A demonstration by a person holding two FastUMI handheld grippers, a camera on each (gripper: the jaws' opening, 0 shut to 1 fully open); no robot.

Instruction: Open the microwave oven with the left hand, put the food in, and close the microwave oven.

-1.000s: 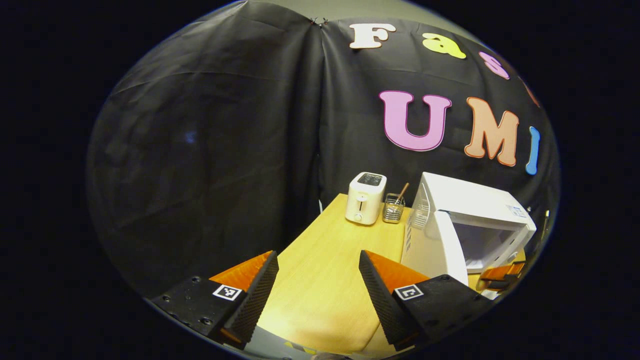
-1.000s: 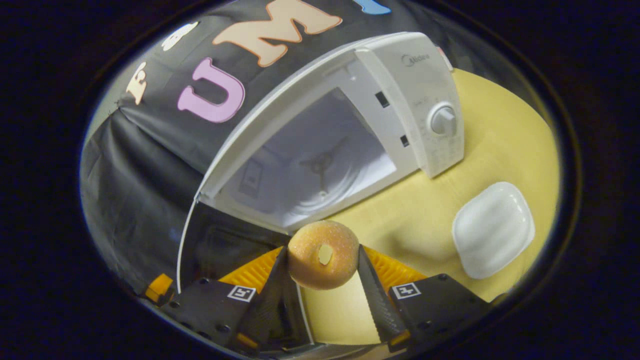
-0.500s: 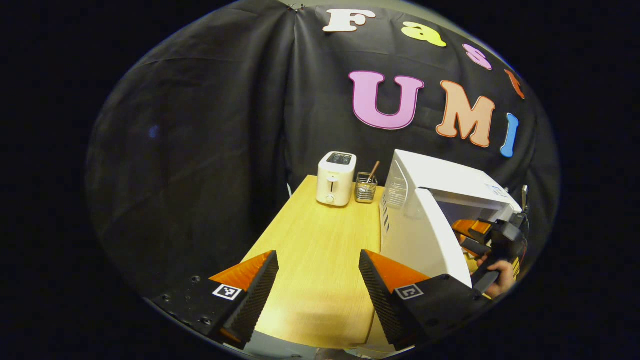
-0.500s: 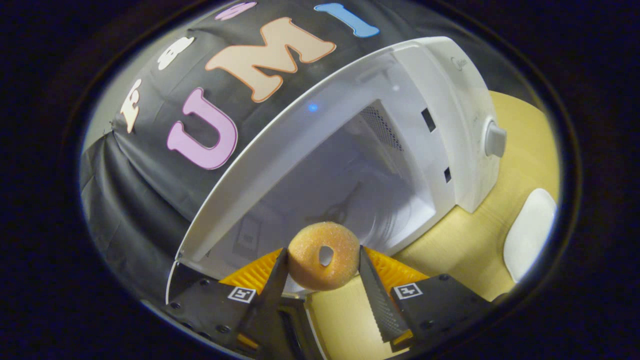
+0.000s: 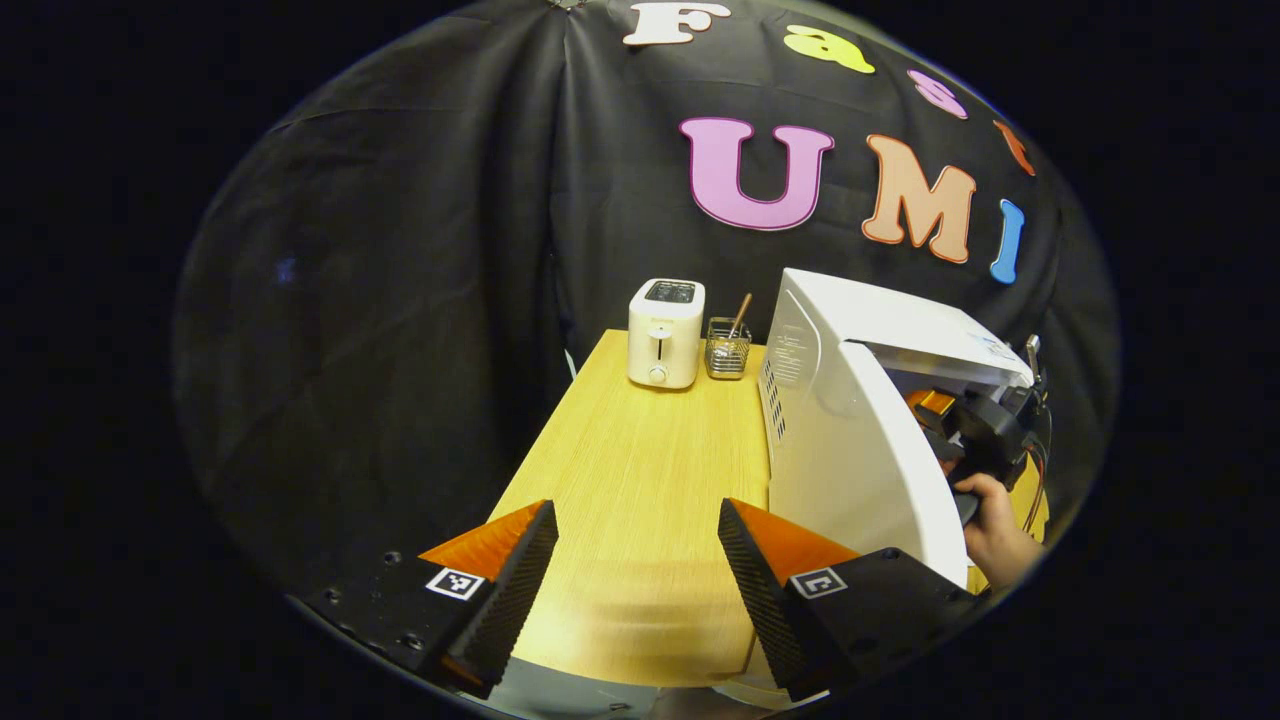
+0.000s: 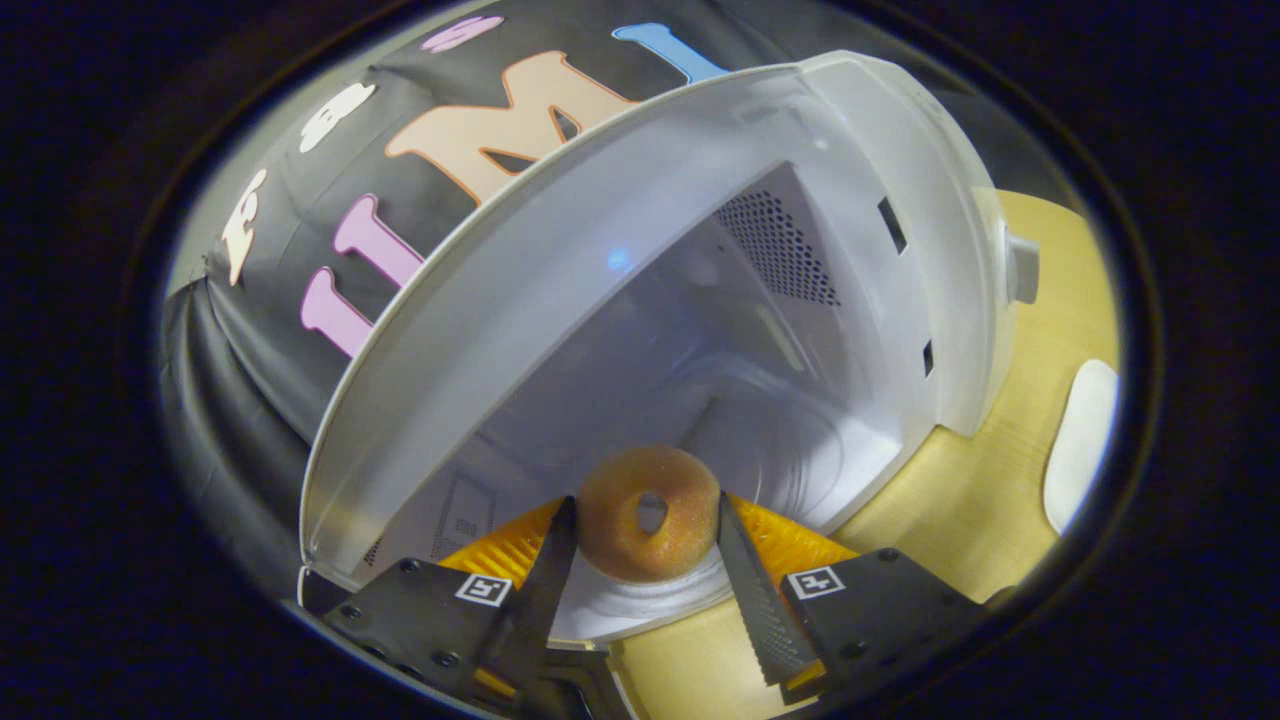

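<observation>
The white microwave [image 5: 900, 335] stands on the wooden table with its door [image 5: 860, 450] swung open toward me. In the right gripper view its bare white cavity [image 6: 760, 400] opens wide ahead. My right gripper [image 6: 645, 530] is shut on a sugared ring doughnut [image 6: 648, 512], held at the cavity's mouth just above the round turntable [image 6: 640, 600]. In the left gripper view that gripper [image 5: 965, 425] and the hand [image 5: 990, 535] holding it reach past the door. My left gripper [image 5: 637, 560] hangs open over the table, to the left of the door, holding nothing.
A white toaster [image 5: 665, 332] and a wire basket [image 5: 727, 347] with a stick in it stand at the table's [image 5: 640, 470] far edge. A white plate [image 6: 1080, 445] lies on the table to the right of the microwave, below its control knob [image 6: 1025, 268].
My right gripper has carried the doughnut forward from in front of the microwave to the cavity's mouth. My left gripper has drawn back and turned right, still open.
</observation>
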